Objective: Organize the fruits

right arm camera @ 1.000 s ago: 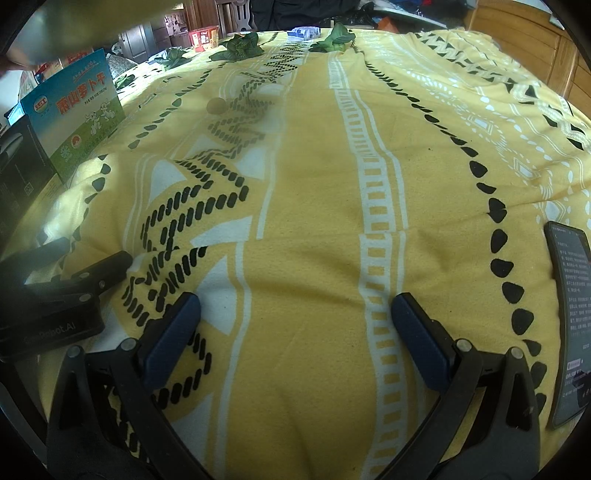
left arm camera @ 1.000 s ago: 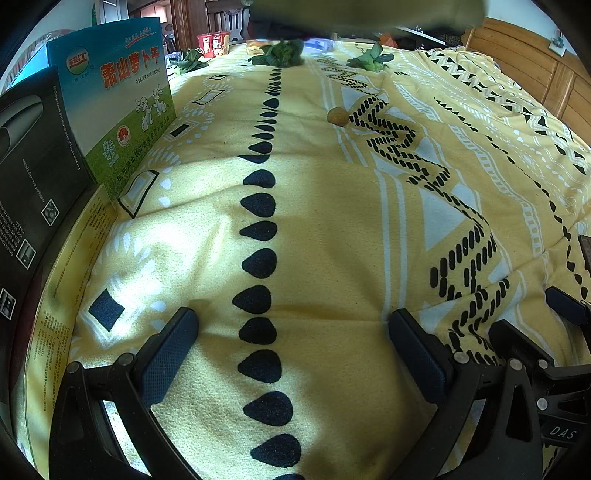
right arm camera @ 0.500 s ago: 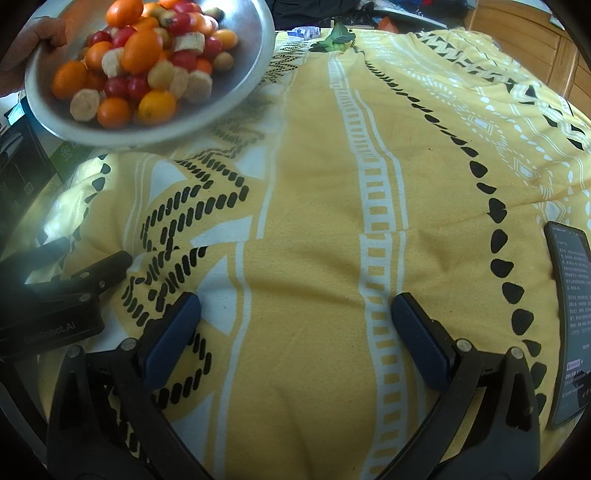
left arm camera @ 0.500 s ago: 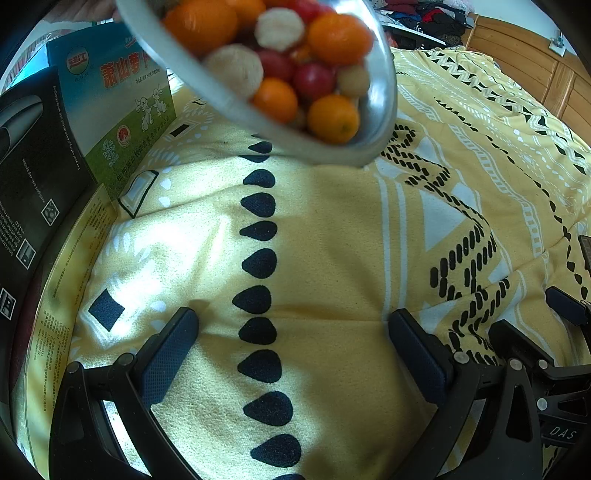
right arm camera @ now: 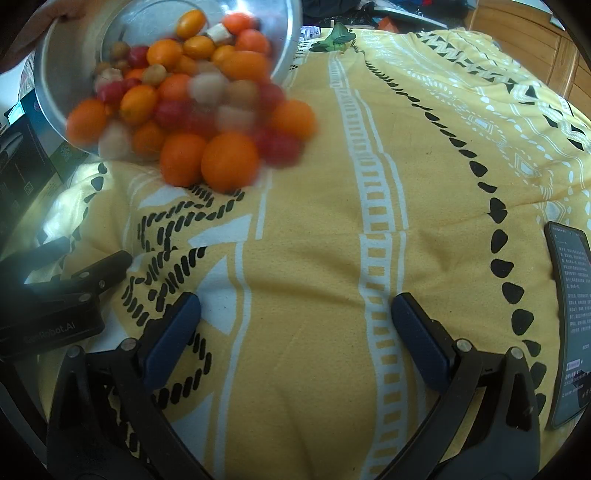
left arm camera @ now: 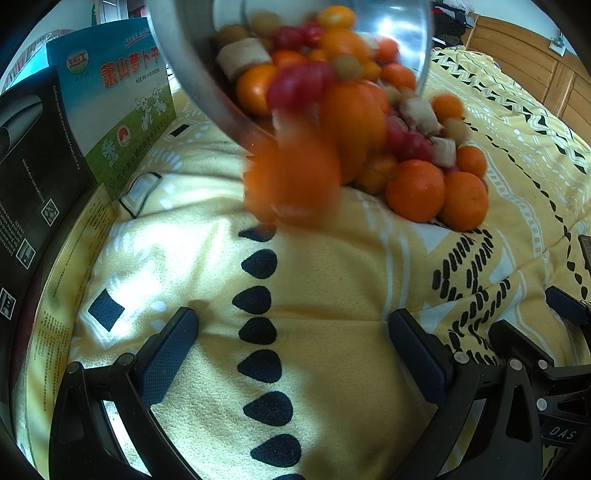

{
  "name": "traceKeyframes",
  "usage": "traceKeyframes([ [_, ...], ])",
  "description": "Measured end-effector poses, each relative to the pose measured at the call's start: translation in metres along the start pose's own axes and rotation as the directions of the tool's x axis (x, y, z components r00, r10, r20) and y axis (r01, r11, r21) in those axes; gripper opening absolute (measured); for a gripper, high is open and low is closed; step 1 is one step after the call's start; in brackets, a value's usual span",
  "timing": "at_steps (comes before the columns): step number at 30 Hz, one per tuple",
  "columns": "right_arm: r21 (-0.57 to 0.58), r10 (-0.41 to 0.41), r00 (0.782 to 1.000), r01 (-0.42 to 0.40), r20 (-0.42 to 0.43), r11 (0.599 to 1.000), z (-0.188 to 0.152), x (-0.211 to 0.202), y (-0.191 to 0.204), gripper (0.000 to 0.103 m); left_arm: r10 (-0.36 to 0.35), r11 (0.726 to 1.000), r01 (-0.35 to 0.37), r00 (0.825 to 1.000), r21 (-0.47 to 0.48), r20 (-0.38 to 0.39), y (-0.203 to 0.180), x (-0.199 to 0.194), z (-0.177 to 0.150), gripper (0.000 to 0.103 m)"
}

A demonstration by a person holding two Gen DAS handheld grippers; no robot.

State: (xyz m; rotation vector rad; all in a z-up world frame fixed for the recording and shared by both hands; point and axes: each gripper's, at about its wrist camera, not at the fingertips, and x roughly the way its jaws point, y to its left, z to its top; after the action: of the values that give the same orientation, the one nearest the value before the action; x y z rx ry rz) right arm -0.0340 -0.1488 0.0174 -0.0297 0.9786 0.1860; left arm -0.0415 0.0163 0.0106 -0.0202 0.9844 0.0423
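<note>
Ahead of both grippers and off to the left, a metal bowl point(right arm camera: 74, 55) is held tilted steeply toward the yellow patterned bedspread point(right arm camera: 314, 258), so that its mixed fruit point(right arm camera: 192, 110) is tipped out. Part of a hand point(right arm camera: 70, 11) is seen at the bowl's far rim, at the upper left of the right wrist view. Oranges point(left arm camera: 436, 192), small red fruits and pale cut chunks are already lying on the cloth in a heap; other pieces are blurred in mid-fall, and some remain inside the bowl point(left arm camera: 207, 74).

The left gripper point(left arm camera: 291, 350) is rested low over the bedspread with its jaws wide apart and nothing between them; the heap lies well in front of it and slightly right. The right gripper point(right arm camera: 295, 332) is likewise spread apart and unloaded, with the fruit far ahead on its left. Both tools appear to be parked back from the landing zone so that the pour is not obstructed.

To the left of the left gripper, a printed carton point(left arm camera: 114, 99) and a black box point(left arm camera: 33, 166) are stood upright. A phone point(right arm camera: 572, 314) is lying just right of the right gripper. Judged from this, sorting has not begun: the fruit is only being delivered, and loose round pieces may roll on the soft cloth.
</note>
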Motion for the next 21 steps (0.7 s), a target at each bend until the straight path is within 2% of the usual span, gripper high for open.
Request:
traceKeyframes([
  [21, -0.002, -0.002, 1.0, 0.002, 0.0, 1.0, 0.0006, 0.0003, -0.001, 0.103, 0.001, 1.0, -0.001, 1.0, 0.0, -0.002, 0.001, 0.0001, -0.0001, 0.103],
])
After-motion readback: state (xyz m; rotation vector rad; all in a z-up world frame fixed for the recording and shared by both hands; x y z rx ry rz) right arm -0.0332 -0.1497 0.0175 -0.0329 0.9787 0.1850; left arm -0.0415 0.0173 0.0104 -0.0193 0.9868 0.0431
